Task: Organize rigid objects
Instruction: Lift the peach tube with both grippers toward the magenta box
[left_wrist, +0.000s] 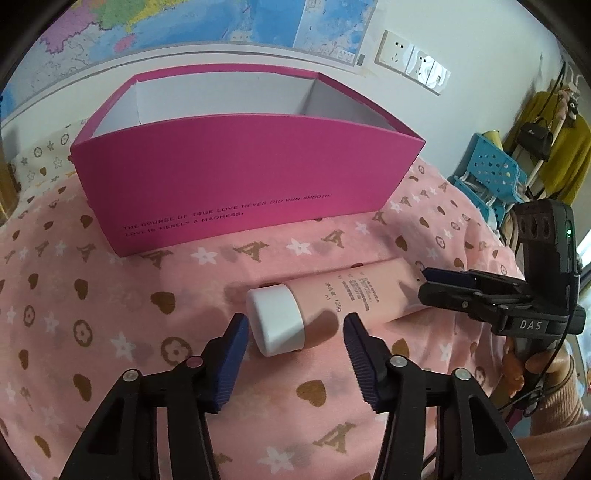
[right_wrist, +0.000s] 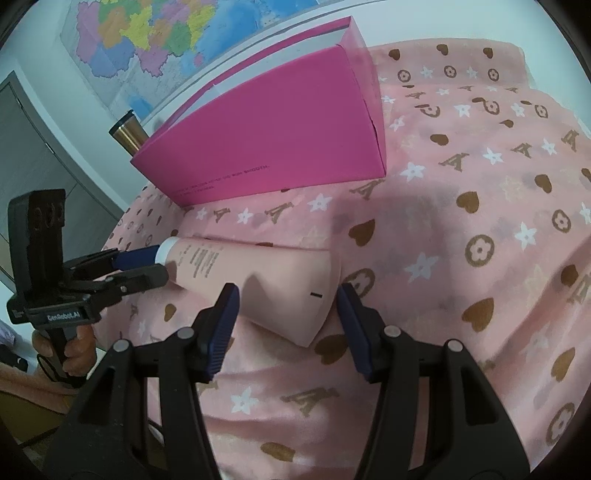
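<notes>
A pink tube (left_wrist: 343, 295) with a white cap (left_wrist: 275, 321) lies on the pink patterned cloth (left_wrist: 110, 314). My left gripper (left_wrist: 295, 332) is open with its fingers on either side of the cap. My right gripper (right_wrist: 286, 306) is open around the tube's flat crimped end (right_wrist: 291, 291). The right gripper also shows in the left wrist view (left_wrist: 443, 284) at the tube's far end. The left gripper shows in the right wrist view (right_wrist: 147, 264) at the cap (right_wrist: 166, 250). An open magenta box (left_wrist: 236, 173) stands behind the tube, with nothing visible inside.
A wall map (left_wrist: 184, 22) and wall sockets (left_wrist: 413, 61) are behind the box. Blue perforated baskets (left_wrist: 487, 173) and hanging clothes (left_wrist: 554, 147) are at the right. A metal cylinder (right_wrist: 127, 134) stands behind the box's left end. The box also shows in the right wrist view (right_wrist: 277, 133).
</notes>
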